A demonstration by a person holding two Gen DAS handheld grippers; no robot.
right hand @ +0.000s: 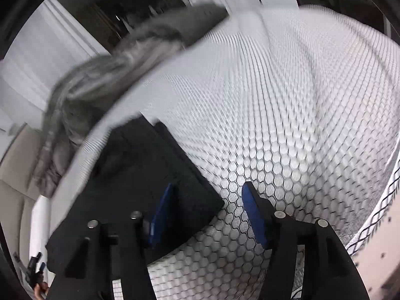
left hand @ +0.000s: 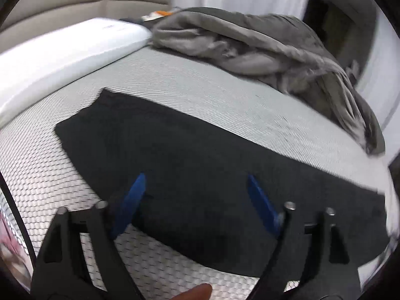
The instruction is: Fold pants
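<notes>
While both tools hang free above the bed, the flat black fabric pants (left hand: pixel 200 165) lie stretched in one long dark strip across the pale honeycomb-patterned mattress cover (left hand: pixel 37 170), smooth and apparently already doubled leg over leg. My guess is that the step in hand is the next fold, bringing one end over toward the other, and to do it well each gripper ought to take a corner of the same short end, pinch both layers together, lift only enough to clear the cloth underneath, and carry the two corners over side by side so the edges land square and no wrinkle gets trapped.

As things stand, the left gripper (left hand: pixel 193 195) points down at a slant over the near long edge of the strip, its blue-padded jaws spread wide with nothing between them but the sight of cloth below; I cannot tell whether the tips brush the fabric. A fingertip shows at the bottom of that view. From its own camera, the right gripper (right hand: pixel 207 207) hovers over one end corner, also angled downward, jaws moderately parted and empty, one pad above the black cloth and the other above bare cover.

Behind the pants, well apart from them, a crumpled grey fleece blanket (left hand: pixel 262 47) sits near the far edge, beside a long white pillow (left hand: pixel 75 47).
</notes>
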